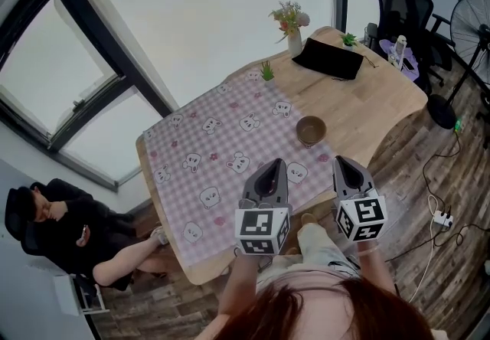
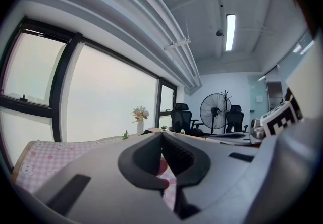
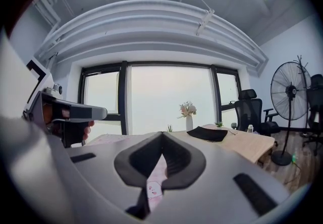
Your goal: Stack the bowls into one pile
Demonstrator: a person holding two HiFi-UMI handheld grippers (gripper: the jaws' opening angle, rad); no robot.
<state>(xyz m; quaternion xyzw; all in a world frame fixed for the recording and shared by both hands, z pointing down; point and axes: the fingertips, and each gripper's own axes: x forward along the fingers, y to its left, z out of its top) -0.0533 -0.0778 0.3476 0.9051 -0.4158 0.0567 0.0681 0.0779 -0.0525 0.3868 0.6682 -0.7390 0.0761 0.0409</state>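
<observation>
- Head view: my left gripper [image 1: 272,170] and right gripper [image 1: 344,166] hover side by side over the near edge of the table [image 1: 383,112]; both have their jaws pressed together and hold nothing
- Head view: one brown bowl [image 1: 311,130] sits ahead of the grippers and between them, where the pink checked cloth [image 1: 222,139] meets bare wood. I cannot tell whether it is a single bowl or several nested, and no other bowl shows
- My reading: no grasp is in hand, so either the pile is already made or stacking has not begun. A next move would call for parting one pair of jaws and reaching forward to the bowl's rim
- Head view, the room: a person in black [image 1: 69,231] sits left of the table on a wood-plank floor, with tall windows [image 1: 207,9] beyond the far edge
- Left gripper view: the jaws meet tip to tip with nothing between them, and pink cloth shows through the gap below. The bowl is out of sight. Beyond are a vase of flowers [image 2: 140,119] and a standing fan [image 2: 214,112]
- Right gripper view: the jaws are closed and empty. Past them lie a black mat [image 3: 204,133] on pale wood and an office chair [image 3: 250,109]
</observation>
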